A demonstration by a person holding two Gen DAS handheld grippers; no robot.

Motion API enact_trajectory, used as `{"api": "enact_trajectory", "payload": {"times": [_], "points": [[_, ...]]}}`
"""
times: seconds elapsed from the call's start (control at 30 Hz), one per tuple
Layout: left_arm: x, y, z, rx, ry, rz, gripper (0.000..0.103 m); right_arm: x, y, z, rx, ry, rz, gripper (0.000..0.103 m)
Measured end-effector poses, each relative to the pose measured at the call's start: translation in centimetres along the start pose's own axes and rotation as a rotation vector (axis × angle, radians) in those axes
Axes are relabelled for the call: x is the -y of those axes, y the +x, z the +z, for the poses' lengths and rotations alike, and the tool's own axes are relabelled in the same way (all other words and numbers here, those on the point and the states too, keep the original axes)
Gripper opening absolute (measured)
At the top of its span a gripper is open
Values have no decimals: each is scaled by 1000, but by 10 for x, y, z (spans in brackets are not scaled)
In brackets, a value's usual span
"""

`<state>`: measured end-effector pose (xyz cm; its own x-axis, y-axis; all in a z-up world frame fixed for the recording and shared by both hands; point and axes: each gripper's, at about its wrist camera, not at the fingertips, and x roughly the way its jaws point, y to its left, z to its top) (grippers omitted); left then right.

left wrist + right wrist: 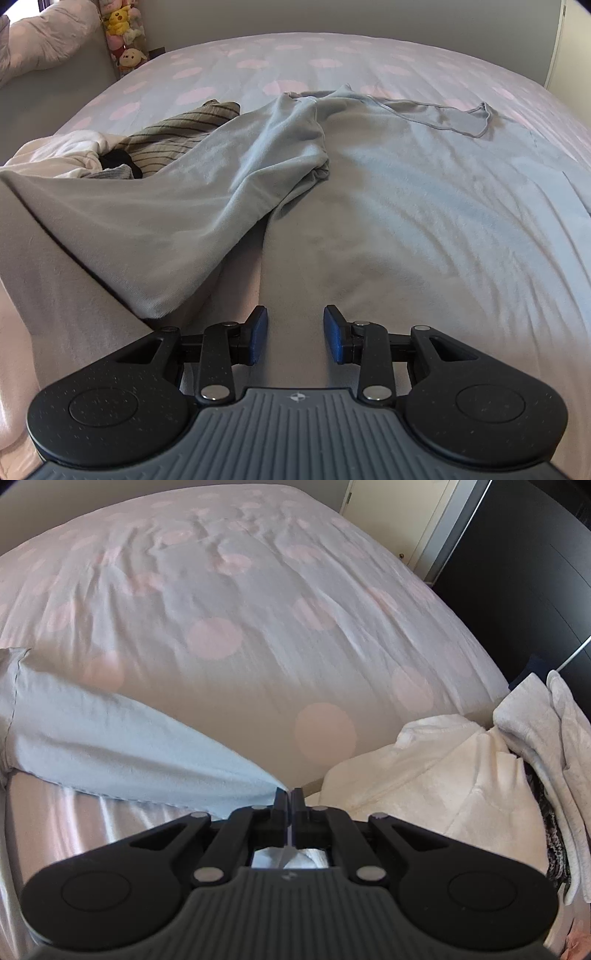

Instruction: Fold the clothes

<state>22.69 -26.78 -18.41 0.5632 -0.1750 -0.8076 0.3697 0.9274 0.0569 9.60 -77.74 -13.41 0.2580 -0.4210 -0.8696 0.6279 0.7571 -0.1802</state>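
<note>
A: Any basket or bin in your views?

B: None that either camera shows. What you have is a bed (369,55) with a pink-dotted cover, and loose clothes heaped on it: a striped garment (177,136), something black (118,162) and a white piece (74,147) bunched at the left of your left wrist view.

A: And the thing you're folding?

B: The pale blue shirt (406,192) lies spread on the bed straight ahead of your left gripper (295,334), its neckline at the far end and one sleeve (207,206) thrown across its left side. Your left gripper's jaws stand apart with nothing between them, just over the shirt's near edge.

A: The right one?

B: Your right gripper (289,797) is pinched tight on a corner of that blue cloth (129,746), which stretches away to the left above the bed. A cream fleece garment (443,775) sits just to its right, with a grey-white piece (546,731) beyond it.
</note>
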Motion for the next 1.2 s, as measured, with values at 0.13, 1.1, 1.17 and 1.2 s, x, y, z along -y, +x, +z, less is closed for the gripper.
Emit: {"api": "enact_trajectory", "payload": {"times": [0.13,1.1,1.17,1.2], "points": [[2,2,1,8,10,8,32,-1,7,-4,11,-11,16,3],[4,-5,4,21,8,-1,32,-44,32,-93,-49,-51,159,39],[5,-3,4,17,14,-5,32,-42,35,-94,-48,-51,157,36],[5,-3,4,16,16,-7,32,-43,35,-93,-52,-63,146,34]]}}
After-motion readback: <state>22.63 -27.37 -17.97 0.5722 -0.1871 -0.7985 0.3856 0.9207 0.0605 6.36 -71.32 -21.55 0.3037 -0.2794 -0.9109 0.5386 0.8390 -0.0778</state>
